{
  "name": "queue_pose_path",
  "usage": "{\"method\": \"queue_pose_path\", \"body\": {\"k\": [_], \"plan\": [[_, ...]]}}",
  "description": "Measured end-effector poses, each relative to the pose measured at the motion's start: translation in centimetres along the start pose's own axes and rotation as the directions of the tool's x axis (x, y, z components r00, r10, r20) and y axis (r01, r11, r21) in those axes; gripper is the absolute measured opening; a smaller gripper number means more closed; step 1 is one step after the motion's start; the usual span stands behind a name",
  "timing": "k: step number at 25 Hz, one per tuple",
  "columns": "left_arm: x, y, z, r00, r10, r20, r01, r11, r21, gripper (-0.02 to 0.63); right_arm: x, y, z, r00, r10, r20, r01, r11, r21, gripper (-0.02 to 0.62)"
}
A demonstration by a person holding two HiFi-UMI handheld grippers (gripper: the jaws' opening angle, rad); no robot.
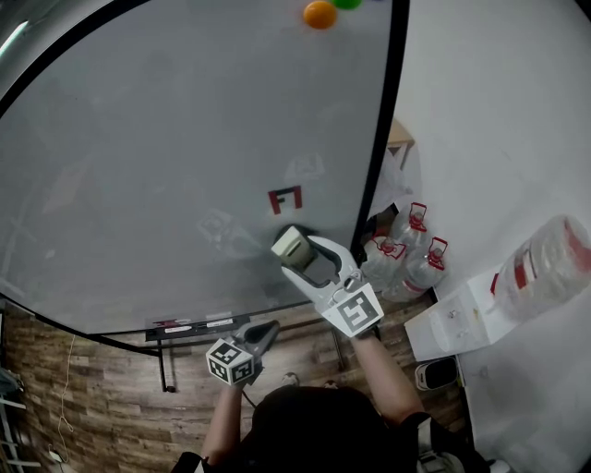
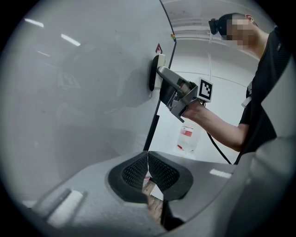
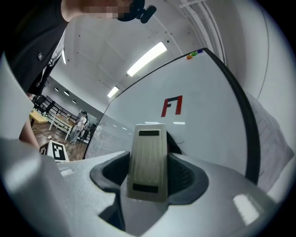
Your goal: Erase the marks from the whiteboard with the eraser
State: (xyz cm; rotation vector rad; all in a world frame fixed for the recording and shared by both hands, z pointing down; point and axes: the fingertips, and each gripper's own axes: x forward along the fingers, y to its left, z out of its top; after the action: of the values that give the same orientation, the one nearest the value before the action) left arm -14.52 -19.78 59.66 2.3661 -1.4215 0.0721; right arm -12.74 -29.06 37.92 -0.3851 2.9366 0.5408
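Right claw (image 3: 149, 178) grips eraser (image 3: 148, 152) near red mark (image 3: 172, 106).

Open whiteboard (image 1: 166, 157) left of the red mark (image 1: 285, 200), tight to its right
Left of and above the red mark the whiteboard is bare up to the orange magnet (image 1: 319, 14). Right of it the black frame (image 1: 382, 139) runs close, water bottles (image 1: 406, 263) beyond. Just below it my right claw (image 1: 295, 248) holds the eraser (image 1: 290, 244) against the whiteboard; my left claw (image 1: 269, 329) hangs lower.

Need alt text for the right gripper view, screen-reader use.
The right tool grips a beige eraser upright between its jaws, facing the whiteboard just below a red mark. The board's black frame curves down the right side.
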Motion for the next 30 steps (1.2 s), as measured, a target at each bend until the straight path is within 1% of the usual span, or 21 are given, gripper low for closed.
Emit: {"method": "queue_pose_path", "body": {"k": [6, 11, 13, 16, 19, 23, 27, 30], "plan": [[-1.1, 0.3, -0.8, 0.999, 0.046, 0.009, -0.045, 0.999, -0.026, 0.012, -0.3, 1.5, -1.8, 0.998, 0.053, -0.031, -0.052, 0.998, 0.035, 0.255], [-1.4, 0.2, -1.2, 0.998, 0.068, 0.016, -0.067, 0.997, -0.042, 0.012, -2.2, 3.4, -5.7, 0.992, 0.099, -0.082, -0.091, 0.991, 0.098, 0.256], [-1.6, 0.1, -1.4, 0.997, 0.076, 0.017, -0.075, 0.996, -0.048, 0.012, -3.4, 4.6, -7.8, 0.984, 0.128, -0.124, -0.114, 0.986, 0.119, 0.256], [-1.7, -0.2, -1.8, 0.996, 0.085, 0.015, -0.084, 0.995, -0.060, 0.012, -5.8, 7.0, -11.1, 0.964, 0.181, -0.193, -0.149, 0.974, 0.170, 0.256], [-1.7, -0.5, -2.1, 0.996, 0.093, 0.014, -0.092, 0.994, -0.065, 0.012, -8.3, 9.3, -13.3, 0.945, 0.226, -0.237, -0.173, 0.959, 0.225, 0.256], [-1.4, -1.3, -2.4, 0.995, 0.095, 0.016, -0.094, 0.993, -0.070, 0.012, -11.5, 11.3, -16.0, 0.921, 0.266, -0.285, -0.184, 0.941, 0.285, 0.256], [-1.0, -2.5, -2.9, 0.996, 0.090, 0.013, -0.089, 0.994, -0.071, 0.012, -14.3, 11.8, -16.9, 0.921, 0.277, -0.275, -0.173, 0.921, 0.348, 0.256], [-0.6, -3.6, -3.3, 0.996, 0.083, 0.012, -0.082, 0.994, -0.067, 0.012, -15.8, 11.6, -17.3, 0.921, 0.271, -0.279, -0.158, 0.916, 0.368, 0.256]]}}
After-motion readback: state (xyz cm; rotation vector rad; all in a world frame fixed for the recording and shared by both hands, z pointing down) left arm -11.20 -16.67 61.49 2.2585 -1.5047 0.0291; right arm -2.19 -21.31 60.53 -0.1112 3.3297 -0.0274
